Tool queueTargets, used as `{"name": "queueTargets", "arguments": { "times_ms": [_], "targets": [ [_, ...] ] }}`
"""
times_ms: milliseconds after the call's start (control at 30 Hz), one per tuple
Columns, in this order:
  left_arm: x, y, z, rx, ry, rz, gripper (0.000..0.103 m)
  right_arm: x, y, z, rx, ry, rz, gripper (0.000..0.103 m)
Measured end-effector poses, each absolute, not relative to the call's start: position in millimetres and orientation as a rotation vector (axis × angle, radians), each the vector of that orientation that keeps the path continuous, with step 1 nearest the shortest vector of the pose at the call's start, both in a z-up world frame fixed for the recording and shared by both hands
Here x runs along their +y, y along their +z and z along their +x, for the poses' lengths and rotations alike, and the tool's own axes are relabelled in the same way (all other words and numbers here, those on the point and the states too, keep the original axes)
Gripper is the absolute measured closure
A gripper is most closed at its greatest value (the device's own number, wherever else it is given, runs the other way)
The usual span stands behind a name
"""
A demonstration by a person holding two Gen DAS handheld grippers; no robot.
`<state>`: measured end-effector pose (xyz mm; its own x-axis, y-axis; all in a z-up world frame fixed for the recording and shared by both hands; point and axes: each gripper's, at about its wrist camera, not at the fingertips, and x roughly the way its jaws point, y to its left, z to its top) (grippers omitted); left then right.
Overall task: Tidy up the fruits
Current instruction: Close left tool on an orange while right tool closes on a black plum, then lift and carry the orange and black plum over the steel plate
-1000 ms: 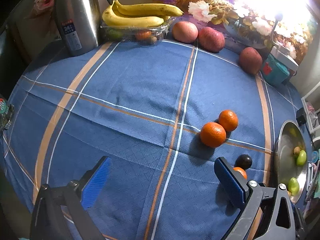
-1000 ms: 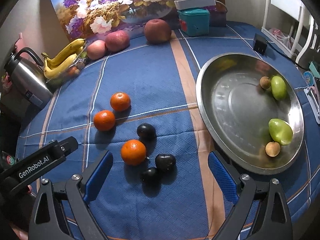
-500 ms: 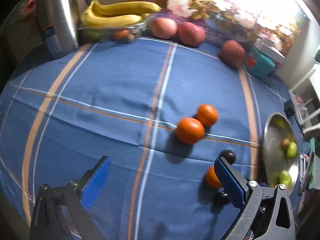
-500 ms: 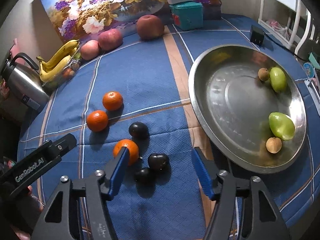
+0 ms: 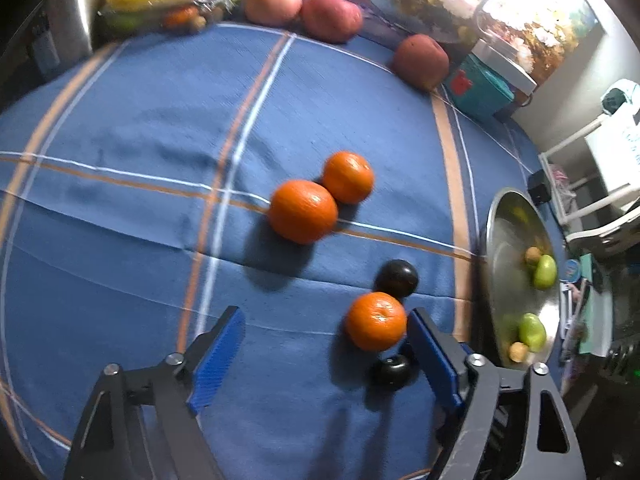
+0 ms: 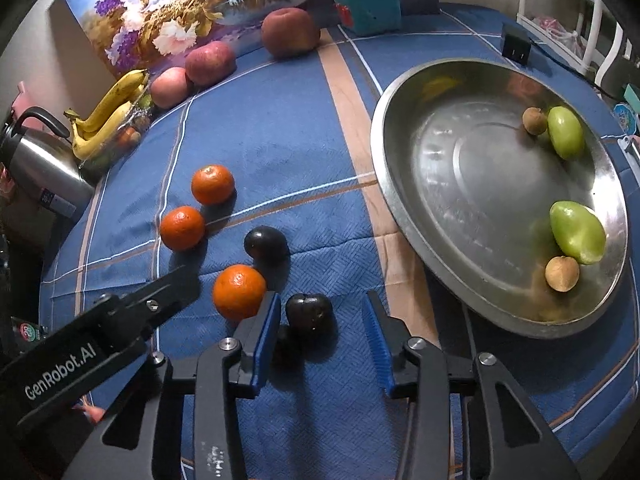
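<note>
Both my grippers gape, gripping nothing: left gripper (image 5: 326, 354) low in frame straddling an orange (image 5: 376, 326), right gripper (image 6: 320, 338) bottom centre, around a dark plum (image 6: 309, 314). Steel bowl (image 6: 404, 204) sits right.

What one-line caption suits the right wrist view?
Open right gripper straddles a dark plum-like fruit beside a round orange mandarin and a steel bowl.

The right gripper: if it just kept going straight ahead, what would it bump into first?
Most likely the dark fruit sitting between the open right gripper fingers, nearer its left one; depth is hard to judge.
</note>
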<state>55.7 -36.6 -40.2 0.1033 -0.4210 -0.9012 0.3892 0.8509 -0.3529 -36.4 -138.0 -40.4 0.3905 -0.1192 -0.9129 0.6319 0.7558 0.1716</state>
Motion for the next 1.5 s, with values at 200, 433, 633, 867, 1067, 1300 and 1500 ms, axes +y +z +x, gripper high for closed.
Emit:
{"name": "queueTargets", "arguments": {
  "times_ms": [200,433,633,867,1067,1300,1500],
  "targets": [
    [-49,-48,52,1.366,-0.65,-0.054,0.031,-139,-44,-36,1.08,-0.502,0.558,0.06],
    [-61,-53,52,1.391,-0.68,-0.076,0.055,-140,-47,-35,1.096,-0.5,0.557,0.063],
    [-58,-52,51,1.398,-0.692,-0.099,0.064,-140,-47,-33,1.099,-0.498,0.552,0.063],
    [-46,-48,56,1.393,-0.642,-0.115,0.065,-141,-48,-32,1.092,-0.495,0.562,0.063],
    [-27,-41,64,1.356,-0.538,-0.123,0.065,-142,-50,-31,1.087,-0.48,0.57,0.063],
    [-11,-30,69,1.319,-0.504,-0.146,0.065,-141,-54,-27,1.092,-0.469,0.567,0.07],
    [-13,-25,69,1.308,-0.507,-0.143,0.065,-143,-56,-26,1.093,-0.464,0.568,0.075]
  ]
}}
